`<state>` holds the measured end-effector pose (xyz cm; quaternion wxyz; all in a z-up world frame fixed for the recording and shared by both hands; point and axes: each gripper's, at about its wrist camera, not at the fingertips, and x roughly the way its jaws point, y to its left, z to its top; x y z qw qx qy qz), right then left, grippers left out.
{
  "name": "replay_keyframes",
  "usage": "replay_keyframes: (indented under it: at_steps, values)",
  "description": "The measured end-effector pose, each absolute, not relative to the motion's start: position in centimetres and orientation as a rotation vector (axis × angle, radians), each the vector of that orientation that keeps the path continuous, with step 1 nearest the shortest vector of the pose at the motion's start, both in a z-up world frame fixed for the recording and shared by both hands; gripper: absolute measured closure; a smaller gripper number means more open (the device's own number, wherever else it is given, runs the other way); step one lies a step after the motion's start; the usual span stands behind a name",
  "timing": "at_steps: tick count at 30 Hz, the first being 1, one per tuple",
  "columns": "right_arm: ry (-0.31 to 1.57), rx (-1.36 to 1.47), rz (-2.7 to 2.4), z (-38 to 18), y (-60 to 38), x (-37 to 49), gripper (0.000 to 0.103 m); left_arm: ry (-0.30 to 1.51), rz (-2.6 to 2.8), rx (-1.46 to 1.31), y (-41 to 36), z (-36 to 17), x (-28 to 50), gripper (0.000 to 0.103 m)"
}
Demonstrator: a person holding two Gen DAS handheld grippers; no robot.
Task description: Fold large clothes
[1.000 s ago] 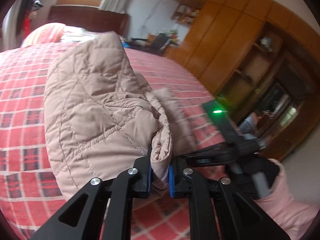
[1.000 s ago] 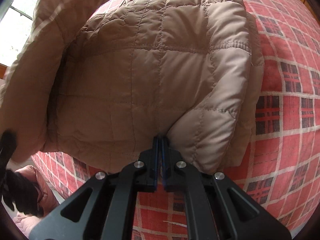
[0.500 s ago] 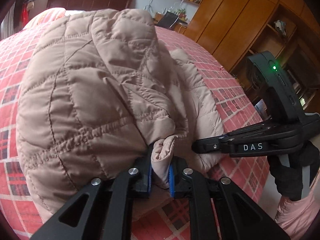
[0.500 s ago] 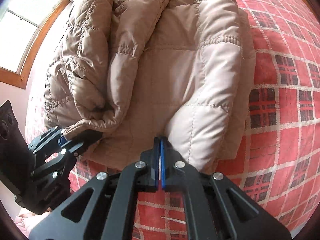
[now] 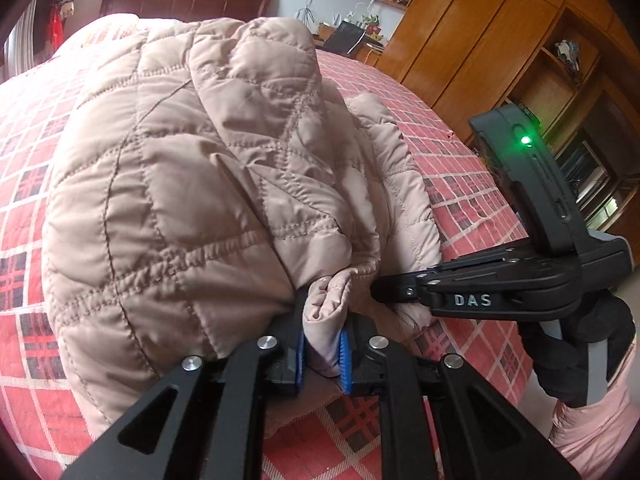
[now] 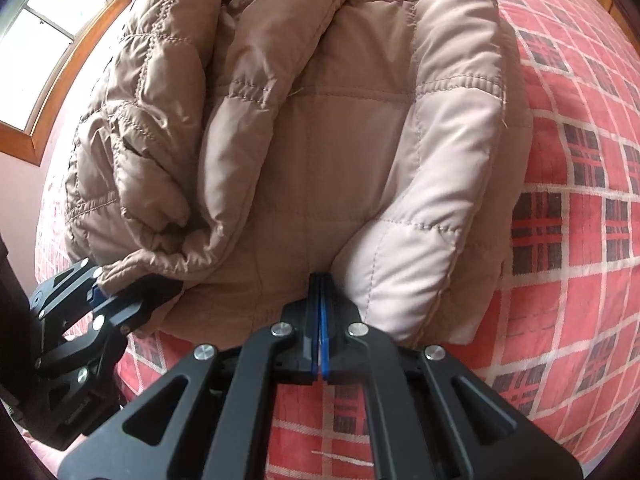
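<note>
1. Lying bunched across the middle of both views, a beige quilted jacket point(image 5: 192, 208) is seen on a bed covered by a red plaid bedspread point(image 5: 24, 264). In the left wrist view it fills the left and centre of the frame.
2. Judged from how the layers lie, the fold is partly done: one thick section has been doubled over onto the rest, and in the right wrist view its rolled edge point(image 6: 168, 236) is seen at the left, resting on the flatter panel in the centre. The stack is lumpy and uneven, so flattening, squaring up and probably a further fold are judged to be left.
3. At the bottom centre of the left wrist view, the left gripper point(image 5: 322, 354) is shown. Its blue pads point(image 5: 344, 354) are held partly apart by a thick bunch of jacket edge pinched between them.
4. At the right of the same view, the right gripper point(image 5: 378, 290) is seen side-on, held by a black-gloved hand point(image 5: 580, 356), with its tip pushed against the jacket's lower edge.
5. At the bottom centre of the right wrist view, the right gripper point(image 6: 320, 322) is seen with its pads pressed almost flat together, the tips buried in a crease of the jacket; a thin layer of fabric appears to be nipped there, though the cloth between the pads cannot be made out.
6. A wooden wardrobe point(image 5: 460, 40) is visible at the upper right of the left wrist view, and a window point(image 6: 48, 28) at the upper left of the right wrist view.
</note>
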<state>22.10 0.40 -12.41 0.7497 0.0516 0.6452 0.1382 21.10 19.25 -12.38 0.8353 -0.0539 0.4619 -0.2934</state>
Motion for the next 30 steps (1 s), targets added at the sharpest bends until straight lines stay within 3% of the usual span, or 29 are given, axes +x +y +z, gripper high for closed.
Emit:
replay_keyframes:
  at_steps: [10, 12, 14, 20, 28, 30]
  values:
    - [1.406, 0.110, 0.306, -13.6, -0.7, 22.3, 0.103, 0.972, -0.615, -0.123, 21.0, -8.7, 19.0, 0.084]
    - [1.407, 0.110, 0.305, -13.3, -1.1, 22.0, 0.103, 0.928, -0.607, -0.129, 22.0, -6.7, 17.8, 0.081]
    - [1.409, 0.103, 0.302, -13.3, -1.2, 22.0, 0.103, 0.885, -0.598, -0.137, 22.9, -5.1, 16.7, 0.071]
    - [1.404, 0.095, 0.292, -13.1, -1.1, 22.0, 0.103, 0.805, -0.572, -0.241, 26.5, -2.1, 17.0, 0.069]
    - [1.409, 0.090, 0.281, -12.9, -1.1, 22.0, 0.103, 0.900, -0.262, -0.163, 29.4, -7.0, 23.0, 0.070]
    - [1.408, 0.088, 0.278, -12.5, -0.7, 21.7, 0.103, 0.924, -0.253, -0.151, 29.2, -8.2, 23.7, 0.065]
